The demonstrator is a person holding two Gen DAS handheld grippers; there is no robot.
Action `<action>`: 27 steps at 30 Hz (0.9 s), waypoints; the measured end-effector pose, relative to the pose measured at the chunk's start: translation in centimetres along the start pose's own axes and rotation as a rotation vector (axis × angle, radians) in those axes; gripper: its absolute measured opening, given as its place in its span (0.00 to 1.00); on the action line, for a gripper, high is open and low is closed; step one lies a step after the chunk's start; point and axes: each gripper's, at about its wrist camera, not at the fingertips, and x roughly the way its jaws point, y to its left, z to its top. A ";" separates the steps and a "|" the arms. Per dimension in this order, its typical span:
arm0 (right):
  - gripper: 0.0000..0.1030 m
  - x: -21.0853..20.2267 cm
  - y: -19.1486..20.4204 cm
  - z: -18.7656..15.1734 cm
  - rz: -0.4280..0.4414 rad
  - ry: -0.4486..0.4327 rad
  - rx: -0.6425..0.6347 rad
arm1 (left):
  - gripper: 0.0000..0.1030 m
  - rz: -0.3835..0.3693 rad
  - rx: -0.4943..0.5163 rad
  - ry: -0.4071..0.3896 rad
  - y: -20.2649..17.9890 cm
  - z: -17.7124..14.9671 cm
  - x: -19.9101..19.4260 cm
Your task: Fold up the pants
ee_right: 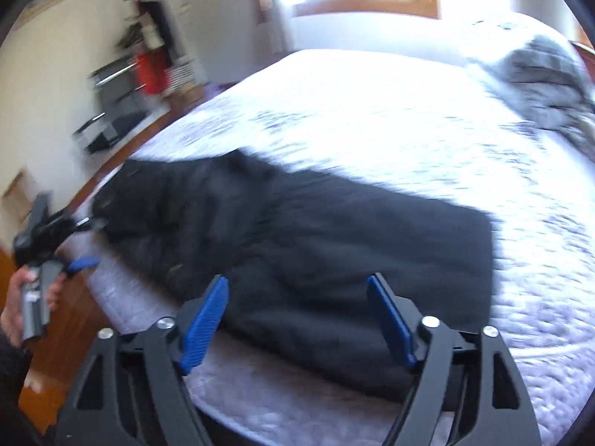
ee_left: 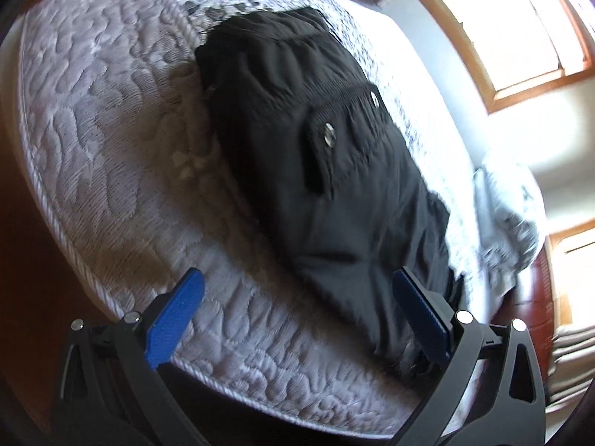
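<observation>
Quilted white mattress (ee_left: 111, 141) fills a sunlit bedroom, wood-framed window (ee_left: 520, 55) on the far wall. One pair of black pants (ee_left: 327, 156) lies folded lengthwise near the mattress's near edge. Two grippers: left gripper (ee_left: 297, 319) spread wide, empty, tilted down; right gripper (ee_right: 297, 323) spread over the pants, pinching nothing.
</observation>
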 end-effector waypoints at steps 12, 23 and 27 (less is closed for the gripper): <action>0.86 0.7 -5.5 -1.3 -0.085 0.019 0.157 | 0.97 -0.310 -0.312 -0.045 4.2 2.9 2.6; 0.86 2.1 -4.5 -1.7 -0.076 0.049 0.164 | 0.97 -0.349 -0.338 -0.078 2.7 4.2 4.2; 0.86 2.2 -5.2 -1.7 -0.094 0.049 0.166 | 0.97 -0.394 -0.373 -0.078 2.2 4.2 5.1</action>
